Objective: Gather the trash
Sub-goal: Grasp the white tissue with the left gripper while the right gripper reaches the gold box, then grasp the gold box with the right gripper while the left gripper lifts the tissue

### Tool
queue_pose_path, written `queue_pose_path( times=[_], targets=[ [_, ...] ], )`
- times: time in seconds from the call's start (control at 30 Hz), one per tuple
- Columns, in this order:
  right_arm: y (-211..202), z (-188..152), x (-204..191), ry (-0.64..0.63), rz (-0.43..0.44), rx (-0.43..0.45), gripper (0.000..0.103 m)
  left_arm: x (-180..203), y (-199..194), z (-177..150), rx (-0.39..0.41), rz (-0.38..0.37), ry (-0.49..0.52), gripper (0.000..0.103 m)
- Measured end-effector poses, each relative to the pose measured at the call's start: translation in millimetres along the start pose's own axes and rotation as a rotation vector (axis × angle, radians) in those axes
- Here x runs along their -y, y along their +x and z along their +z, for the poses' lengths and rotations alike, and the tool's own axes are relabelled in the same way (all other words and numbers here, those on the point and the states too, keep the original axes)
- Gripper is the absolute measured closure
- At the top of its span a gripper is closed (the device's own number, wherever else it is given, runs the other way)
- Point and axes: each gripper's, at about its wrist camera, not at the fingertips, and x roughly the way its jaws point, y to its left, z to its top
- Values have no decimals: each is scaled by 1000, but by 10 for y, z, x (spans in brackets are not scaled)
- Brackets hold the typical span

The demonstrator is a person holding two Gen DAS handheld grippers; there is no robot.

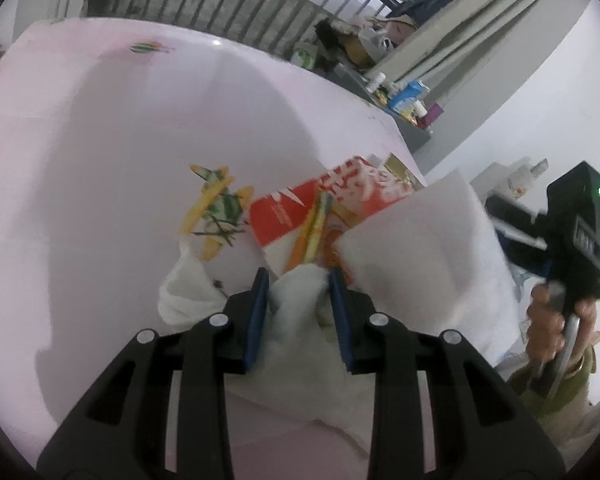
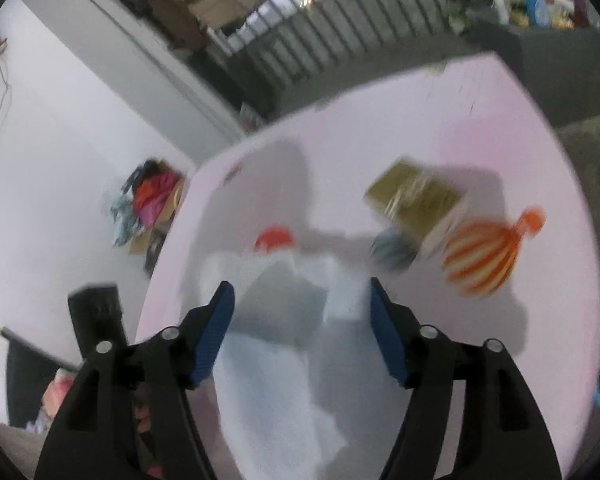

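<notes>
Trash is gathered near the lower centre of the left wrist view: one crumpled white tissue (image 1: 300,300) is clamped between the left tongs (image 1: 300,300); it is judged soft and light, best pinched at a bunched fold. Left of it one yellow-green wrapper (image 1: 216,208) lies on the pink surface (image 1: 80,160); to the right, one stiff red carton (image 1: 320,204) and one white sheet (image 1: 420,248). In the blurred right wrist view the right tongs (image 2: 302,332) stand released over white paper (image 2: 268,400), untouched; further right one gold box (image 2: 416,196) and one striped ball (image 2: 480,256) are counted.
</notes>
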Motion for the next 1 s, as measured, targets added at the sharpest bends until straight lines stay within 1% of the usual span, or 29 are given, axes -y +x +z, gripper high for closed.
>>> queue_pose_path(
  times=[0.03, 0.1, 0.23, 0.33, 0.37, 0.4, 0.53, 0.63, 0.73, 0.93, 1.0],
  targets=[
    [-6, 65, 23, -6, -17, 14, 36, -15, -22, 5, 7, 8, -1, 74],
    [46, 192, 82, -28, -104, 39, 36, -54, -77, 19, 22, 26, 0, 73],
    [222, 329, 225, -77, -236, 42, 36, -106, -195, 86, 76, 76, 5, 64],
    [327, 400, 290, -87, -277, 37, 36, -112, -263, 137, 110, 97, 12, 63],
    [374, 429, 302, -103, -306, 39, 36, -119, -273, 154, 115, 103, 13, 63],
    [357, 427, 335, -115, -315, 36, 36, -113, -275, 162, 118, 106, 13, 63],
    [538, 462, 423, -136, -352, -16, 36, -139, -254, 192, 118, 113, 5, 63],
    [633, 426, 322, -193, -408, -23, 41, -116, -233, 197, 119, 118, 4, 63],
    [621, 381, 289, -229, -427, -22, 43, -113, -233, 175, 120, 122, 8, 63],
    [505, 299, 338, -205, -428, -27, 45, -98, -269, 146, 129, 135, 15, 63],
    [387, 191, 359, -183, -437, -25, 45, -94, -312, 119, 141, 148, 27, 63]
  ],
)
